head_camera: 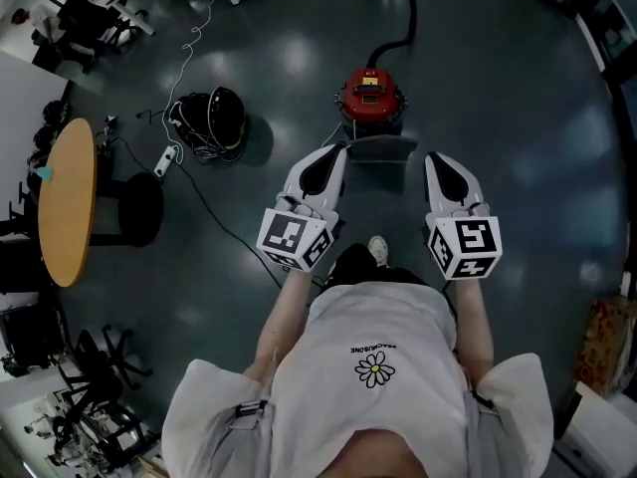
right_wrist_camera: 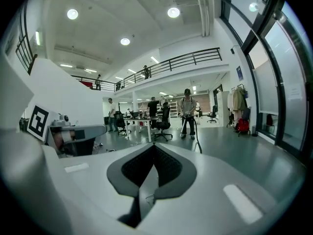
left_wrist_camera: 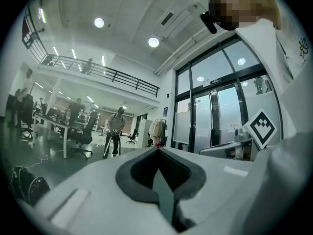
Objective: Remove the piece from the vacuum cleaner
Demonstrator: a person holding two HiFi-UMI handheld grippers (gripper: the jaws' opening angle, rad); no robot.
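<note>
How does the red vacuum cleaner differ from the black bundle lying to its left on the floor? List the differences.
The vacuum cleaner is red and boxy; the black bundle is dark and rounded. A thick black hose leaves the vacuum cleaner; a thin white cord runs by the black bundle. The vacuum cleaner stands mid-view in the head view, the black bundle further left. Both rest on the floor.

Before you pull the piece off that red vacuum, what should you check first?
1. Vacuum cleaner in sight on the floor: ok.
2. Left gripper empty: ok.
3. Right gripper empty: ok.
4. Jaws apart, ready to grab: not ok, both pairs are together.
5. Grippers aimed at the vacuum: not ok, their views look out across the room.
6. Which piece comes off: cannot tell; a grey part lies on the vacuum's near side.
</note>
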